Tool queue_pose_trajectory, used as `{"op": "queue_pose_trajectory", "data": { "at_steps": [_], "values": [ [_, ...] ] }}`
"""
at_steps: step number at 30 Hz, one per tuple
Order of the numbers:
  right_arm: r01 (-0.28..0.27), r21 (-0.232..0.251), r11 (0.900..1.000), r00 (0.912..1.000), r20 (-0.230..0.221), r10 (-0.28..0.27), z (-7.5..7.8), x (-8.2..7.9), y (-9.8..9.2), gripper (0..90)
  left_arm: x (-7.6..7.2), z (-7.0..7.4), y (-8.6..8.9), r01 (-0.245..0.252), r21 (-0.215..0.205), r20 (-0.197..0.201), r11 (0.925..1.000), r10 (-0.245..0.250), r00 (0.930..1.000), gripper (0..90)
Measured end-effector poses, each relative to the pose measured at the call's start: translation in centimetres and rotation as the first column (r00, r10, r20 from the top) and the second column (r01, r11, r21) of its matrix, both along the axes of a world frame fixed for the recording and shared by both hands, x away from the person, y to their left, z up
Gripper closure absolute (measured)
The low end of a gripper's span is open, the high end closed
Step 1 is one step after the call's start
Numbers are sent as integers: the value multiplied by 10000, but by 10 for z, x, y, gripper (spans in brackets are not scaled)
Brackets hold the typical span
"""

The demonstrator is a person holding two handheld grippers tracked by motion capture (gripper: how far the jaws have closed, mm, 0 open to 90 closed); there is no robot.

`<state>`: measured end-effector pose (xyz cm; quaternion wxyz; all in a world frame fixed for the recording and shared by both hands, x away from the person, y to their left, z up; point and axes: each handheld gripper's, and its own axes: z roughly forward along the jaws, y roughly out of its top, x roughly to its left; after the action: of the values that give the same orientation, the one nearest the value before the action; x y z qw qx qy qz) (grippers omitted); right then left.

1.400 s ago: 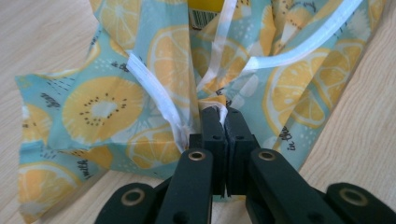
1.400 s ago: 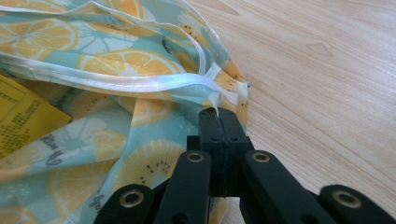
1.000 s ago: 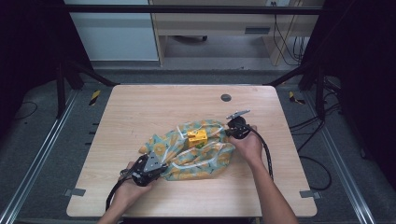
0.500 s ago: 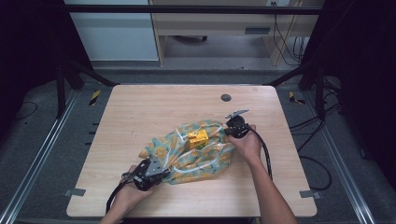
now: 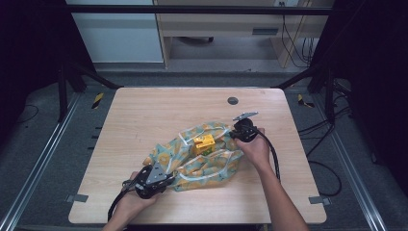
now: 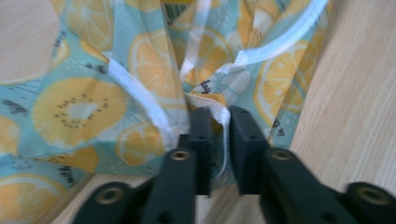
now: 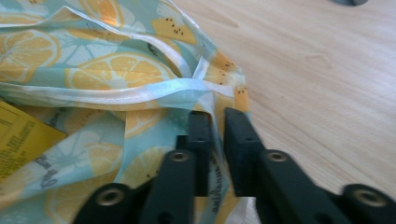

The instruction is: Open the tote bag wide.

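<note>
Beyond the cloth (image 5: 202,156), a dark disc (image 5: 233,100) lies apart.

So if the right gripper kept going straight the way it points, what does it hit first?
The lemon-print bag: the right gripper already has its edge between the jaws. Further along, probably the yellow box inside; depth is unclear.

A crumpled teal cloth bag (image 5: 202,156) printed with yellow citrus slices lies spread on the table's middle.
</note>
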<state>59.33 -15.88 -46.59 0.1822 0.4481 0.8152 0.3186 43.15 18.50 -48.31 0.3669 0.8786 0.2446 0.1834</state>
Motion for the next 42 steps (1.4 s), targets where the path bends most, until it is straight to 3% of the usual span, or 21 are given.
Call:
{"op": "queue_pose_trajectory", "data": {
  "at_steps": [2,5,6,7,9,15,18,22,26,30,35,39,42],
  "values": [
    [45,54,10000,9998,196,-46,7,-3,-2,623,-1,5,1,-149,-313,200,9994,155,9997,656],
    [-23,185,9998,9990,448,15,20,-8,-5,522,-1,13,2,-276,-667,492,9974,309,9983,572],
    [10,285,9996,9978,656,-29,28,-12,-7,457,-2,19,2,-356,-779,637,9963,406,9971,493],
    [10,285,9996,9978,656,-29,28,-12,-7,457,-2,19,2,-356,-779,637,9963,406,9971,457],
    [-41,698,9976,9964,849,-19,42,-20,-9,394,-2,25,3,-385,-1025,784,9940,467,9958,422],
    [-214,709,9973,9930,1171,130,59,-30,-8,320,-2,39,3,-394,-1400,1036,9894,543,9931,379],
    [-500,748,9959,9901,1344,396,69,-43,-6,318,0,46,4,-577,-1368,1122,9889,734,9910,373],
    [-862,842,9927,9852,1557,723,75,-57,-5,322,11,57,8,-1070,-1494,1164,9830,1249,9853,373],
    [-1453,1026,9840,9796,1547,1285,67,-87,1,323,30,59,2,-1321,-1198,1053,9840,1449,9838,366],
    [-1814,985,9785,9753,1455,1661,57,-102,6,318,49,55,-8,-1386,-1022,729,9851,1464,9865,363],
    [-2242,723,9719,9674,1370,2130,44,-121,12,336,65,49,-20,-1378,-644,629,9884,1418,9879,373],
    [-2408,559,9690,9662,1081,2339,31,-127,12,443,77,43,-28,-1463,-256,386,9889,1472,9884,391],
    [-2498,384,9675,9659,808,2462,20,-131,7,574,82,38,-32,-1442,143,377,9895,1435,9889,487]
  ]
}}
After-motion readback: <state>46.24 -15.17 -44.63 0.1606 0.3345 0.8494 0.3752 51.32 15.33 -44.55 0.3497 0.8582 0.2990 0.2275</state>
